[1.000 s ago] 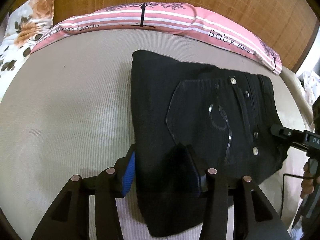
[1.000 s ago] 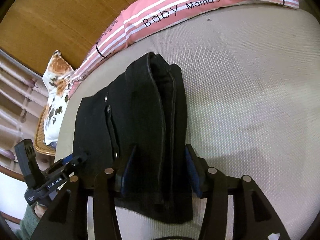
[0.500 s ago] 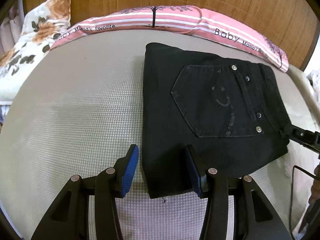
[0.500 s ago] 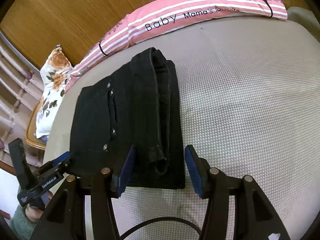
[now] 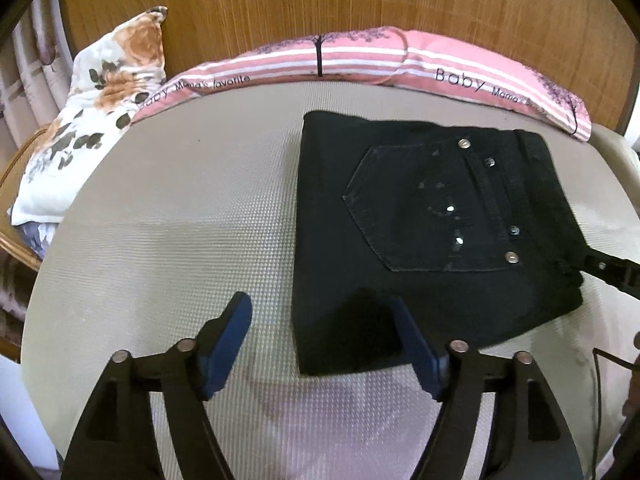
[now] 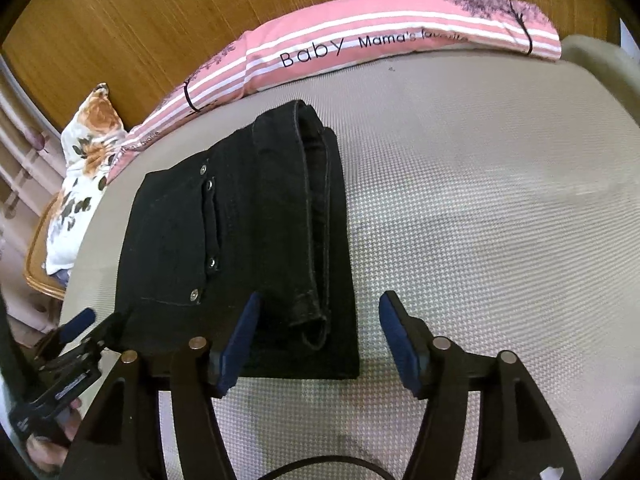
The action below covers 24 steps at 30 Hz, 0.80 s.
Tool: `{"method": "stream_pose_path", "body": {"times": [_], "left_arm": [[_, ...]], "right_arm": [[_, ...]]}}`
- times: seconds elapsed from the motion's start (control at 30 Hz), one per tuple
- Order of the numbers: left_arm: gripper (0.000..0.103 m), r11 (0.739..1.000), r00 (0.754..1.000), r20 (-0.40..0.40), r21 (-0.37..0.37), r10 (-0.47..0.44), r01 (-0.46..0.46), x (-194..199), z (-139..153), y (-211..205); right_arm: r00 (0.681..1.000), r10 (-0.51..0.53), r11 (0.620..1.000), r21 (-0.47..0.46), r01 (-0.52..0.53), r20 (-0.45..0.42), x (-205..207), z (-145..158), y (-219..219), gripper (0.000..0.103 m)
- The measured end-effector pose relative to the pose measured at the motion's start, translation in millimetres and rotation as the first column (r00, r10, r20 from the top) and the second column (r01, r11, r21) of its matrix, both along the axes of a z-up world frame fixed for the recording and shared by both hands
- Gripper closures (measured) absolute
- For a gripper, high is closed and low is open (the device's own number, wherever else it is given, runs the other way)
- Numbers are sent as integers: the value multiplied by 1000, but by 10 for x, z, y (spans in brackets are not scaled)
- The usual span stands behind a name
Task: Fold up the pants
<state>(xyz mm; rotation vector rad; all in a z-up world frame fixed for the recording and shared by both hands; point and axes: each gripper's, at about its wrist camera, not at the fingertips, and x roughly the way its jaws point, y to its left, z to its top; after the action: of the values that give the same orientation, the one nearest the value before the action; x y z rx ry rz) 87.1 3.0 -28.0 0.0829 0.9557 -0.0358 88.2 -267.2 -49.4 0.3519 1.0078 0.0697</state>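
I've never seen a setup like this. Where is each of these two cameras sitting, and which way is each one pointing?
Left wrist view: sits on the left tool, looking forward between its open blue-padded fingers at the folded black pants on the beige mattress.
Right wrist view: sits on the right tool, fingers open, facing the pants' waistband side; the person's hand shows at lower left.
Shared: pants, pink striped pillow, floral pillow, and each view glimpses the other tool.

Matt black denim pants [image 5: 420,240]; textured woven mattress [image 5: 160,220].
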Motion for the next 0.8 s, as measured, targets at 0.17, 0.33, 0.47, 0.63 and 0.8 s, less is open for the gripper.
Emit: {"method": "stream_pose_path", "body": {"times": [0.17, 0.33, 0.47, 0.63, 0.8], "left_arm": [[23, 1000, 1000, 29, -5, 2, -2, -192, 138, -42], [17, 1000, 999, 49, -30, 4, -2, -405, 242, -77], [10, 999, 998, 65, -37, 10, -7, -548, 286, -74], [9, 999, 998, 61, -52, 18, -15, -683, 285, -59], [5, 999, 998, 57, -49, 22, -19, -776, 276, -68]], "right_arm": [[999, 30, 995, -99, -26, 36, -136, 151, 160, 31], [990, 57, 978, -207, -31, 125, -410, 373, 348, 12], [983, 54, 974, -224, -14, 175, -583, 519, 380, 5], [981, 43, 979, -202, -3, 192, -756, 615, 390, 3], [980, 36, 982, -188, 2, 197, -825, 629, 412, 2]]}}
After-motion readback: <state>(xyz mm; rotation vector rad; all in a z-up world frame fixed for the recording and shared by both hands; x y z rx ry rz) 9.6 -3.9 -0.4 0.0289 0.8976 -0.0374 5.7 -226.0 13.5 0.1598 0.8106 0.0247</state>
